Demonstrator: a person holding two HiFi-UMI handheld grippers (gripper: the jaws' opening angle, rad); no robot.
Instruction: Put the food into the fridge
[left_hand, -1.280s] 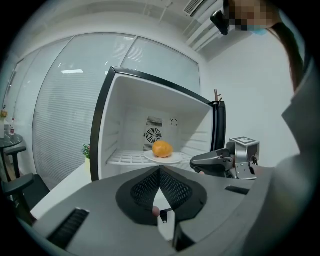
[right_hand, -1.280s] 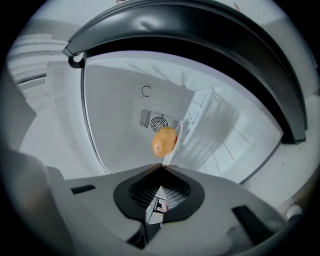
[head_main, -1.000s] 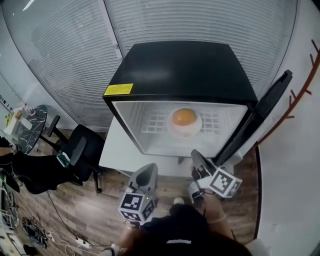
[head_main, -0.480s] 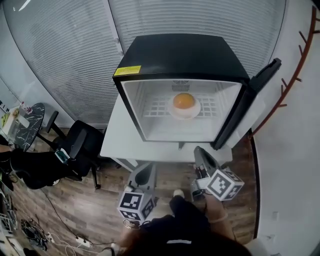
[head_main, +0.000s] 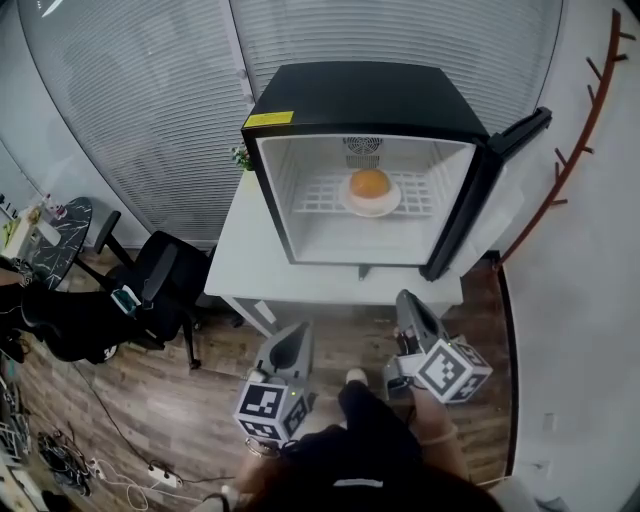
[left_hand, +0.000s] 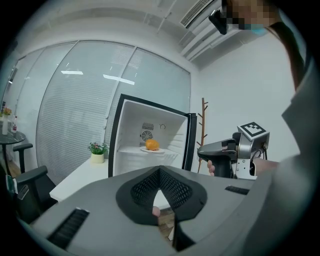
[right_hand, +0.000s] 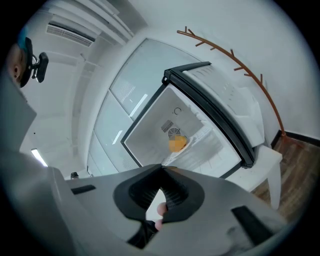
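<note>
At far left a chair (head_main: 160, 290) stands on the wood floor (head_main: 200, 400), apart from the action. Next to it the white worktop (head_main: 245, 260) now shows its whole front edge in the head view, where a second ago the fridge filled the foreground: the person has drawn back from it.

The left gripper (head_main: 292, 340) hangs over the floor, short of the worktop, pointing toward the fridge. Its fingers (left_hand: 145, 187) are clenched tip to tip with nothing between them.

The fridge (head_main: 360, 95) sits on the worktop with its inside lit. The food (head_main: 369, 183), an orange lump, rests on a white plate (head_main: 372, 205) on the wire shelf (head_main: 320, 195), about the middle of the compartment, just as it did a second ago. Neither gripper touches it.

The right gripper (head_main: 410, 305) has also pulled away from the fridge mouth and is now in front of the worktop edge. Its fingers (right_hand: 137, 192) are clenched and empty.

Farther right the door (head_main: 480, 190) stands swung wide open, and a brown coat rack (head_main: 580, 130) runs up the wall beyond it.

Both grippers backing off empty while the food stays on the shelf suggests the placing is done. What seems to be left, if anything, is shutting the door, which the right gripper is nearer to.
</note>
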